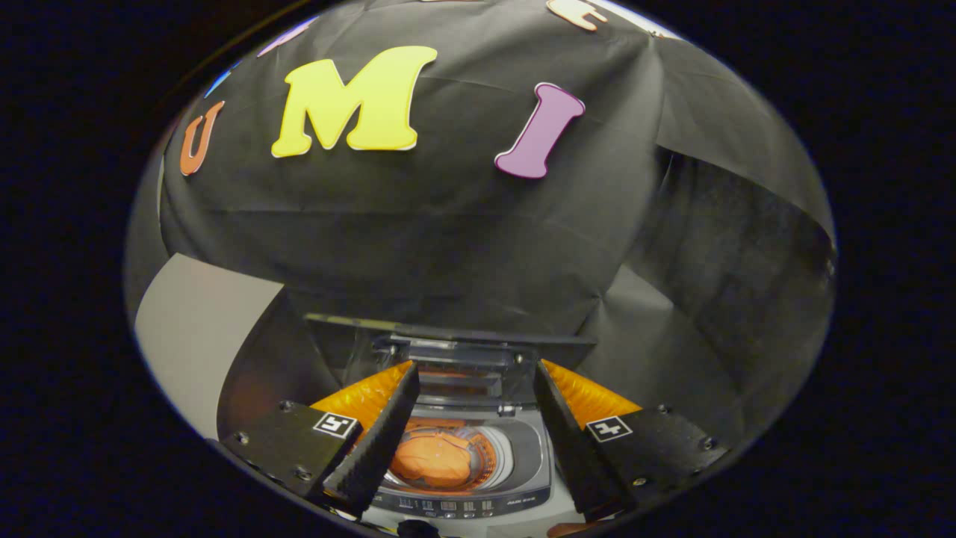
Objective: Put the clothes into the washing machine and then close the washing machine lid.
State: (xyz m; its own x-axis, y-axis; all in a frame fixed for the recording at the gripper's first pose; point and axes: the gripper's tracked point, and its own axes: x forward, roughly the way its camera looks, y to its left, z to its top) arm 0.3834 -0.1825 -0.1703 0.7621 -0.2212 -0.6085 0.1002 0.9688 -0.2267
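A small grey top-loading washing machine [532,447] stands below and just ahead of my fingers. Its transparent lid [455,351] is raised upright at the back. An orange cloth [433,457] lies bunched inside the round drum. My gripper [474,373] hovers above the machine, open, with nothing between its fingers. The drum and the lid's lower part show through the gap between the fingers [385,426]. The machine's control panel [457,505] runs along its front edge, closest to me.
The black cloth wall hangs close behind the machine. A pale grey panel [198,332] stands off to the left of the machine.
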